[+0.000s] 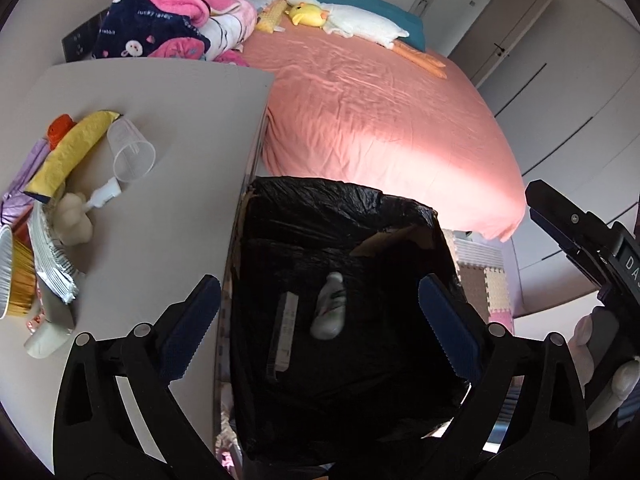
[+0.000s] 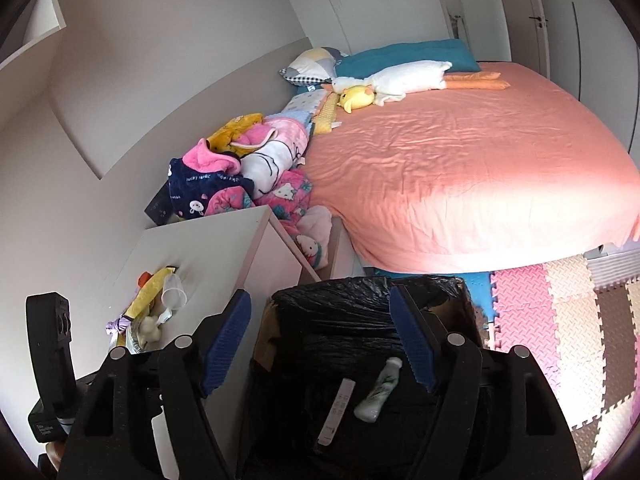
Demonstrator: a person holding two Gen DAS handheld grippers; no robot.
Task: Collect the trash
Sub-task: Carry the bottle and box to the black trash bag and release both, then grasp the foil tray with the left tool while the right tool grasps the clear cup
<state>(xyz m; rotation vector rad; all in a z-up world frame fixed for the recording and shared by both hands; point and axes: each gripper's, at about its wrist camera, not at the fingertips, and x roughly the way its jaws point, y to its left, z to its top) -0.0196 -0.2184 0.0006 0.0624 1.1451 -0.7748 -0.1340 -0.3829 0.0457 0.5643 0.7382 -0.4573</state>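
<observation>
Both the left gripper [image 1: 320,316] and right gripper [image 2: 320,344] hang spread and empty over the black-lined cardboard bin [image 1: 400,216]; reaching left, either risks toppling the clear plastic cup [image 1: 132,152] off the white table [image 1: 180,128].

Left hand-held gripper [image 1: 320,320] and right hand-held gripper [image 2: 320,344], both empty, jaws spread wide.

The left edge of the left wrist view is cutting off the foil trays [image 1: 12,268] and the purple wrapper [image 1: 20,188] on the nightstand [image 1: 160,128]. The white bottle [image 1: 329,308] in the bin liner [image 1: 320,208] is blurring there, its label unreadable. The right gripper [image 1: 538,200] is showing only one finger [image 1: 560,220] at that view's right edge; in the right wrist view, the left gripper's body [image 2: 50,360] is hiding its fingers
</observation>
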